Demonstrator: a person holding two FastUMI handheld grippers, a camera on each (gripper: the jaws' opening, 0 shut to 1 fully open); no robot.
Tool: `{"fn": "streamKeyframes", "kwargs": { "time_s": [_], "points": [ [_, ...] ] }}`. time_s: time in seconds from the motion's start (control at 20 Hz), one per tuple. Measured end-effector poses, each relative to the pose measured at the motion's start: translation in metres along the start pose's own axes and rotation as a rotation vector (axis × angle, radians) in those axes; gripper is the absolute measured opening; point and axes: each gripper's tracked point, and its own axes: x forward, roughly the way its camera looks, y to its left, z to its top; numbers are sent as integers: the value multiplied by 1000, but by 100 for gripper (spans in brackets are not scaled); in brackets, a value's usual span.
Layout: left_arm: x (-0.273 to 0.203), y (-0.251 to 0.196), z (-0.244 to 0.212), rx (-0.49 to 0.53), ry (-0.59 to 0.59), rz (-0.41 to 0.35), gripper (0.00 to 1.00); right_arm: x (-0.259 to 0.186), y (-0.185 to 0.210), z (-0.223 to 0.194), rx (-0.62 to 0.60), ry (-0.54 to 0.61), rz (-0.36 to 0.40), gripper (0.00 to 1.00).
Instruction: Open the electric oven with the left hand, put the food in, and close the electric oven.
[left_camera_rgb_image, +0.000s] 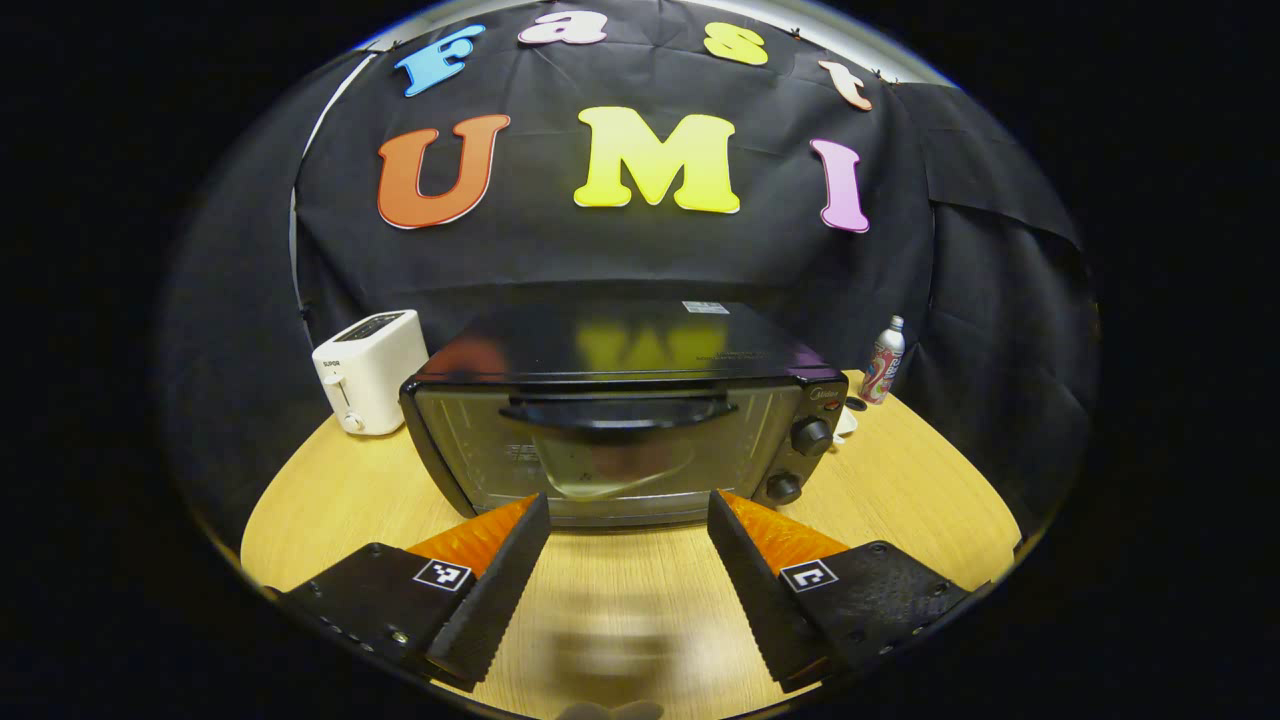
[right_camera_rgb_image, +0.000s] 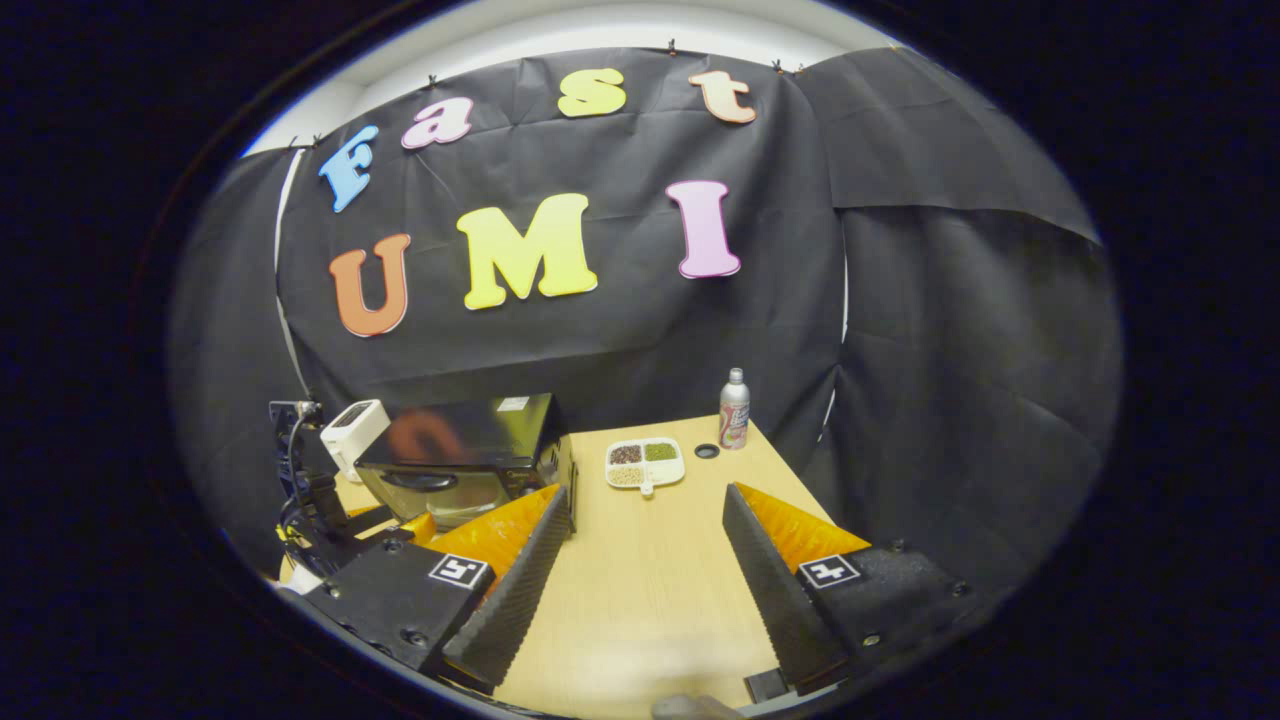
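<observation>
Two grippers hang over a wooden tabletop (left_camera_rgb_image: 640, 590), each with its jaws spread wide and nothing between them. In the left gripper view the left gripper (left_camera_rgb_image: 628, 510) faces the electric oven (left_camera_rgb_image: 625, 420) square on, close in front of its shut glass door, whose dark handle (left_camera_rgb_image: 615, 412) runs across the top of the pane; the jaws are short of the door and do not touch it. Two knobs (left_camera_rgb_image: 810, 437) sit one above the other at the oven's right side. What lies behind the glass is hard to make out: reflections cover it, and a pale curved shape there cannot be identified. A white toaster (left_camera_rgb_image: 368, 370) stands just beside the oven on its left, and a slim can (left_camera_rgb_image: 884, 360) stands behind its right corner; a small white thing by that corner is mostly hidden by the oven. In the right gripper view the right gripper (right_camera_rgb_image: 648, 500) hovers over bare wood, with the oven (right_camera_rgb_image: 465, 455) off to its left, partly covered by its own left finger. The food, a white divided tray (right_camera_rgb_image: 645, 462) with dark, green and pale fillings too small to name, lies on the tabletop just to the right of the oven, near the can (right_camera_rgb_image: 735, 408) and a small dark round thing (right_camera_rgb_image: 706, 451). Part of the left gripper (right_camera_rgb_image: 310, 500) and its cables shows at the left edge, cut off.
</observation>
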Motion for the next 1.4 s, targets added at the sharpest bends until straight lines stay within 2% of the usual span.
{"fn": "streamKeyframes", "kwargs": {
  "time_s": [0.3,0.55,0.6,0.8,1.05,1.4],
  "points": [
    [-10,1,6,11,-17,1,96,-3,6,0,-10,0,9,96],
    [-51,1,37,-5,-89,1,96,-13,20,6,-42,-27,32,98],
    [-64,0,48,-5,-115,0,96,-16,22,6,-52,-36,34,96],
    [-128,2,90,10,-229,7,96,-37,31,19,-70,-99,70,98],
    [-216,-8,142,6,-370,51,96,-68,17,38,-122,-205,110,96],
    [-313,-39,158,38,-473,132,95,-102,-22,55,-92,-263,155,96]
  ]
}}
